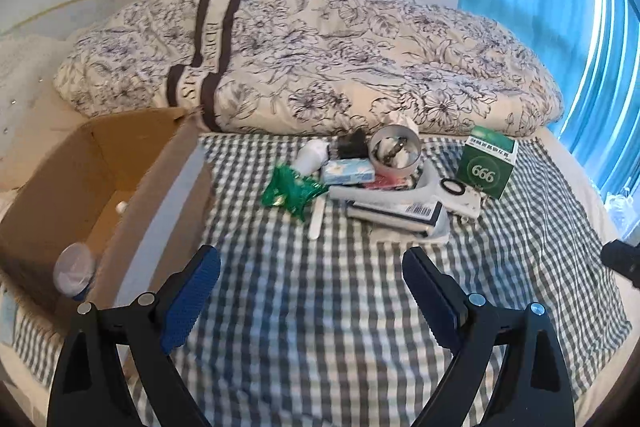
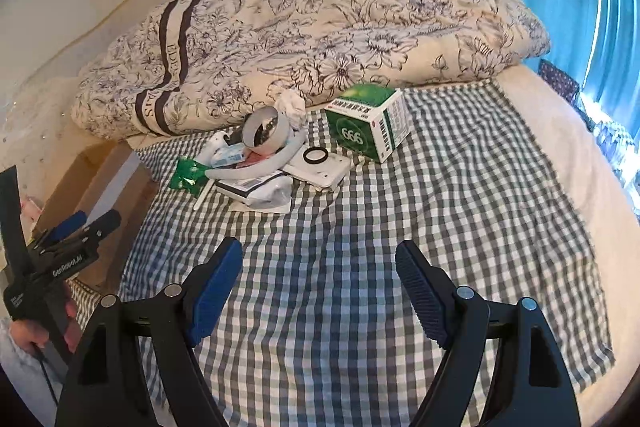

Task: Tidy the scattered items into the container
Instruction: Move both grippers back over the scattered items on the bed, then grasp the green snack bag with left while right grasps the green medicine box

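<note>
Both tools, left (image 1: pixel 310 283) and right (image 2: pixel 318 281), hung spread and empty over the checked bed; clutter heaped near the quilt, cardboard box (image 1: pixel 100 187) at left. We judged the green box (image 2: pixel 370 125) easiest: square, standing apart.

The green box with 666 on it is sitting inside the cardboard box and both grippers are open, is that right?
Not quite. The green box sits on the checked cloth, well apart from the cardboard box, as the left wrist view shows. Both grippers are open.
</note>
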Available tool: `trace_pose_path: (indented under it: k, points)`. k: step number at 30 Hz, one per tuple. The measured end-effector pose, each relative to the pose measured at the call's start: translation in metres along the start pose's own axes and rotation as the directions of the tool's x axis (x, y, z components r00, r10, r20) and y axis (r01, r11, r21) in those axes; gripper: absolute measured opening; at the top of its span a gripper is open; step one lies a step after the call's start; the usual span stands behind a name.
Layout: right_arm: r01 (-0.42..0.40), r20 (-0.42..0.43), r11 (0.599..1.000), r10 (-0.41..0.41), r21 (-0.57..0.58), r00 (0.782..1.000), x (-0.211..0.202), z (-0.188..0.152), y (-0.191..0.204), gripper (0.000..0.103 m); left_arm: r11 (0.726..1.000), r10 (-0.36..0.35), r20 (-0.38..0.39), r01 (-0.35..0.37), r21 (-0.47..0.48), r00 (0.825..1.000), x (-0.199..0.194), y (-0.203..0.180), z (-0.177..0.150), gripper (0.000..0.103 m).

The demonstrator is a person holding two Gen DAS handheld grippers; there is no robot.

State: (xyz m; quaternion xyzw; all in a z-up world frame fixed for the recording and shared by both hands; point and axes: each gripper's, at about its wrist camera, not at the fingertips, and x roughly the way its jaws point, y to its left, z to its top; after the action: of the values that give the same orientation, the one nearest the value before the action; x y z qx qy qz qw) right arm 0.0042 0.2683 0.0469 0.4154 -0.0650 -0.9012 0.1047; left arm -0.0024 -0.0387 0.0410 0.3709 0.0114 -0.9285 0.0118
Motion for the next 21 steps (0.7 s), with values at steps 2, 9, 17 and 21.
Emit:
trace_pose_path:
  k: [2,9,17,21]
  points:
    - [-0.012,-0.015,1.0,0.012,0.0,1.0,0.01,0.0,0.0,0.079,1.0,0.013,-0.001,-0.013,0.026,1.0,0.019,-0.002,0.008,0.095]
    - [-0.034,-0.058,0.999,0.033,-0.002,0.998,0.046,0.005,-0.003,0.079,0.998,0.059,-0.074,-0.056,0.031,0.996,0.112,0.011,0.023,0.095]
    - [-0.005,-0.095,1.0,0.004,-0.006,0.995,0.082,0.018,-0.009,0.079,0.984,0.139,-0.07,-0.13,0.122,0.988,0.19,0.009,0.022,0.095]
    - [0.003,-0.097,1.0,-0.004,-0.009,0.995,0.094,0.025,-0.012,0.079,0.984,0.154,-0.102,-0.143,0.11,0.983,0.219,0.013,0.025,0.095]
